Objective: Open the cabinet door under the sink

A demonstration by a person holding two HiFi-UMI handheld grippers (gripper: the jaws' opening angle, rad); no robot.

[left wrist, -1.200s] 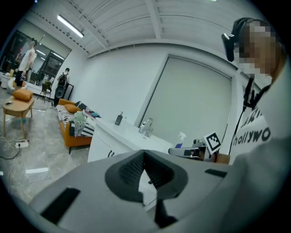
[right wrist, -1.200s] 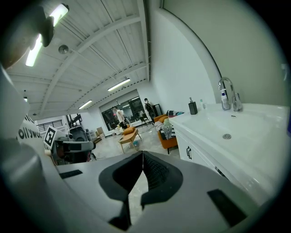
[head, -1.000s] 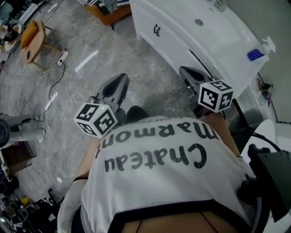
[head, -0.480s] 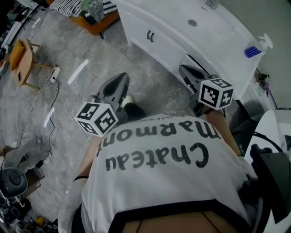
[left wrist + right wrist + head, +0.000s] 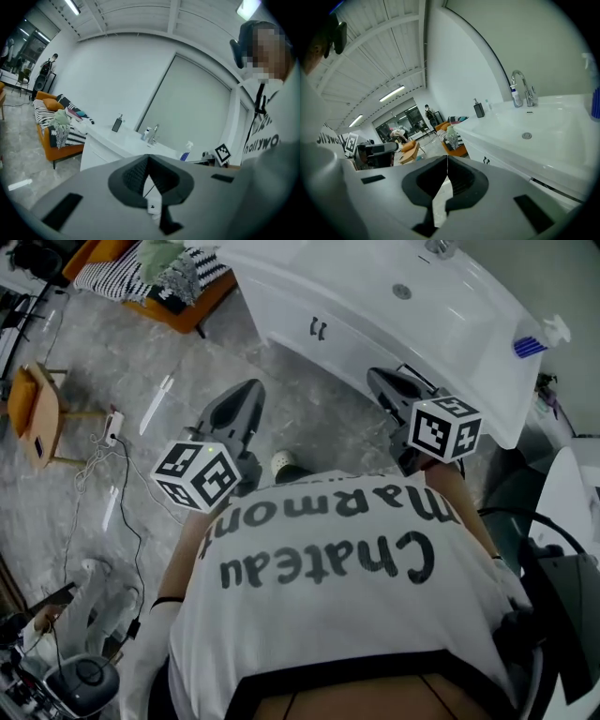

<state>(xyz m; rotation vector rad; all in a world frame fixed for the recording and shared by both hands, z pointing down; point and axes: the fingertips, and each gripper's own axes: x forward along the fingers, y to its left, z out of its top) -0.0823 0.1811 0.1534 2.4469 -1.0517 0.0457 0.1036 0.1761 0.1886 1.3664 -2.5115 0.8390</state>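
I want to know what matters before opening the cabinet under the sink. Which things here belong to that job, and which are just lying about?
For the job:
cabinet door, door handles, sink, left gripper and right gripper, both shut and empty.

Lying about:
spray bottle, soap dispenser, orange sofa, wooden chair, power strip on the floor.

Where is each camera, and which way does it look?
Head view: on the person's head, looking steeply down at shirt, left gripper, right gripper and white sink.
Left gripper view: on the left gripper, looking along shut jaws at sink, faucet, orange sofa; shirt at right.
Right gripper view: on the right gripper, facing sink and faucet; shirt at left.
Shared: all three show the sink.
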